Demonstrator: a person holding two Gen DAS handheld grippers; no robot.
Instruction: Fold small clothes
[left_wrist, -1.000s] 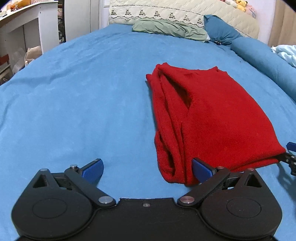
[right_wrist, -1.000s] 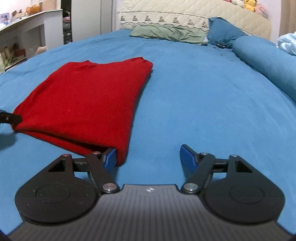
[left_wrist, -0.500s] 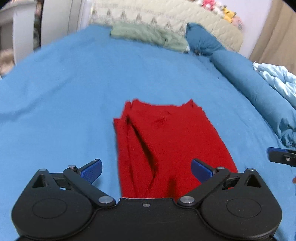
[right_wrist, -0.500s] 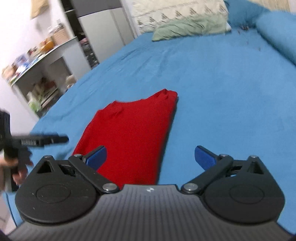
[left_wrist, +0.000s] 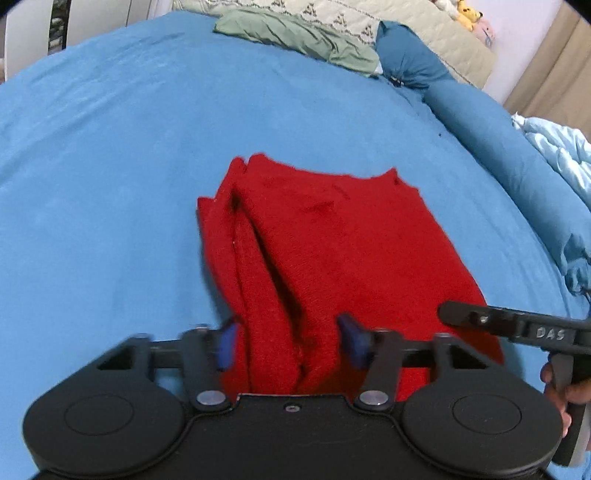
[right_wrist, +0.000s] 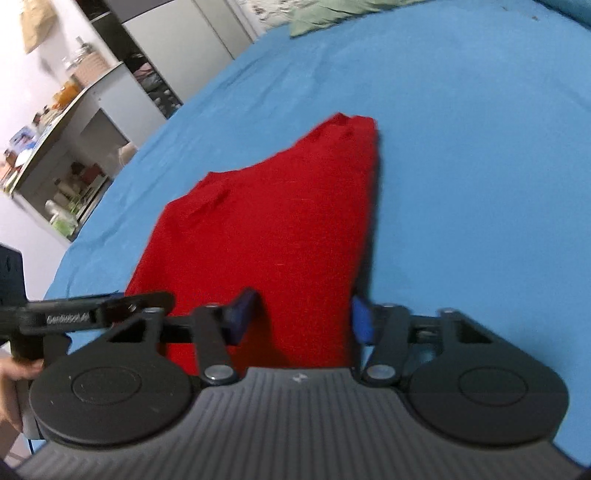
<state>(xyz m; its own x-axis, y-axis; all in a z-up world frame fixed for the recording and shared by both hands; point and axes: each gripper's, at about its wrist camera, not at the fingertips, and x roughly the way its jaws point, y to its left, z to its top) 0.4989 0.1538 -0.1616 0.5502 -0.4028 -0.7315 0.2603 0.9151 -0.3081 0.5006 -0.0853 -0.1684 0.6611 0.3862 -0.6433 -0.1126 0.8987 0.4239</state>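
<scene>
A red knitted garment (left_wrist: 332, 251) lies folded into a long strip on the blue bed; it also shows in the right wrist view (right_wrist: 273, 236). My left gripper (left_wrist: 290, 345) hovers over its near left part, jaws partly closed and blurred, with cloth between the blue pads but not pinched. My right gripper (right_wrist: 301, 319) hovers over the near right part, jaws likewise partly closed around cloth, not pinching. The right gripper also shows in the left wrist view (left_wrist: 509, 325). The left gripper also shows in the right wrist view (right_wrist: 96, 310).
The blue bedsheet (left_wrist: 110, 166) surrounds the garment. A green pillow (left_wrist: 295, 37), a dark blue pillow (left_wrist: 410, 59) and a blue bolster (left_wrist: 498, 147) lie at the far side. Shelves with clutter (right_wrist: 62, 177) stand beside the bed.
Both grippers have lifted and moved over the near end of the garment. Their jaws have narrowed from wide open to partly closed.
</scene>
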